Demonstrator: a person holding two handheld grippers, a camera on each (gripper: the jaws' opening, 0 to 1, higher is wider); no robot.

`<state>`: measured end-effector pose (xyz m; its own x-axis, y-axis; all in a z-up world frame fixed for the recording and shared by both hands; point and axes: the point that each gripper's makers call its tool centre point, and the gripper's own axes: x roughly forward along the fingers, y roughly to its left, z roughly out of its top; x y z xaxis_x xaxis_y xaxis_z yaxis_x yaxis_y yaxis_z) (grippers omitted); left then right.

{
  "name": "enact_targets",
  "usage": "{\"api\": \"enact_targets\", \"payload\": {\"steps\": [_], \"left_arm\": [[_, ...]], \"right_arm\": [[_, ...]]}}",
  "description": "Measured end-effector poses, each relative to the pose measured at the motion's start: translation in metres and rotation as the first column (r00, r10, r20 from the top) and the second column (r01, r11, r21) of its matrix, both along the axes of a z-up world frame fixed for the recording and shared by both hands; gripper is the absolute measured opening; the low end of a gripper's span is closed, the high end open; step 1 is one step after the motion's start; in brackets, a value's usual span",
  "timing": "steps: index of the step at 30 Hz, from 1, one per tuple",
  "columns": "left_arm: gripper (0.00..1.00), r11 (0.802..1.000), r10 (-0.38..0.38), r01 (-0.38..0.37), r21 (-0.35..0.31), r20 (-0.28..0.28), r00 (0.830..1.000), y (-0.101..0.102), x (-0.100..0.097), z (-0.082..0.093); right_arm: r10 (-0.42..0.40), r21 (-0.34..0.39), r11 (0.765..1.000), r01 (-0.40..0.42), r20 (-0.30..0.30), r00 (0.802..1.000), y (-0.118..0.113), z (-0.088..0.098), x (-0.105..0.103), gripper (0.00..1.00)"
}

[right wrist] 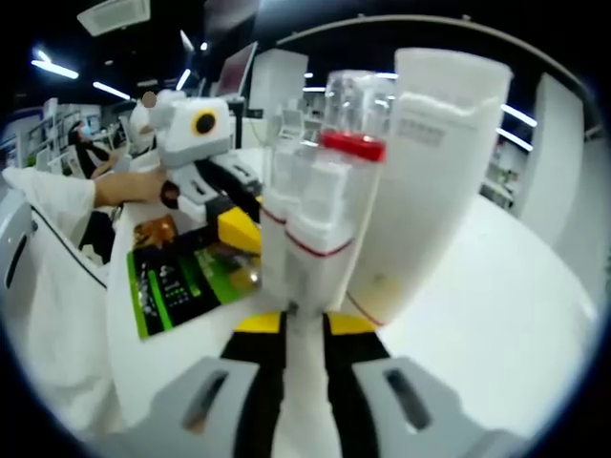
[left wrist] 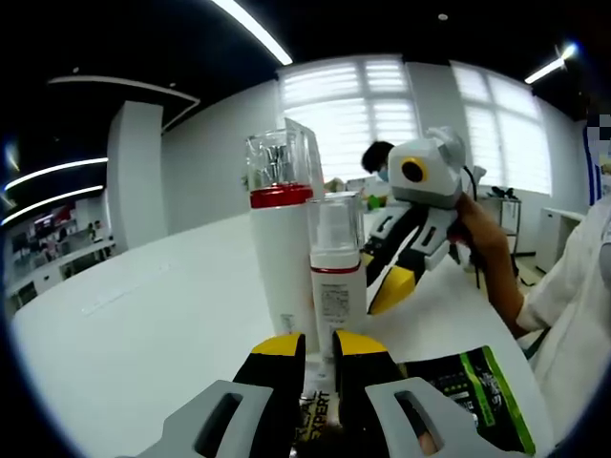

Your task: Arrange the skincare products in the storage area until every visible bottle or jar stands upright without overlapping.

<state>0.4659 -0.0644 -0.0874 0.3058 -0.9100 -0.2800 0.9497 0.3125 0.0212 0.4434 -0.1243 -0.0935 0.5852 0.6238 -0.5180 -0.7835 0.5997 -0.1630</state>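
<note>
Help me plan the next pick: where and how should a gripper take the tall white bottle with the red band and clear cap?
Probably the plain white body of the tall white bottle, below the red band: it stands upright with straight sides. Come level from its open side, away from the small white pump bottle beside it.

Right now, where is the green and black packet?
In the left gripper view, the green and black packet lies flat on the white table, right of the left tongs.

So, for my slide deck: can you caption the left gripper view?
Left gripper faces a tall red-collared white bottle and shorter white pump bottle upright on a white table; right gripper beside them.
</note>
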Motion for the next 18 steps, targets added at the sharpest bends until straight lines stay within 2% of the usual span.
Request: {"api": "enact_targets", "payload": {"steps": [18], "left_arm": [[0.11,1.0,-0.002,0.002,0.006,-0.004,1.0,-0.0011,0.001,-0.0017]], "right_arm": [[0.007,-0.007,1.0,-0.007,-0.001,1.0,-0.0013,0.0004,-0.0013,0.14]]}}
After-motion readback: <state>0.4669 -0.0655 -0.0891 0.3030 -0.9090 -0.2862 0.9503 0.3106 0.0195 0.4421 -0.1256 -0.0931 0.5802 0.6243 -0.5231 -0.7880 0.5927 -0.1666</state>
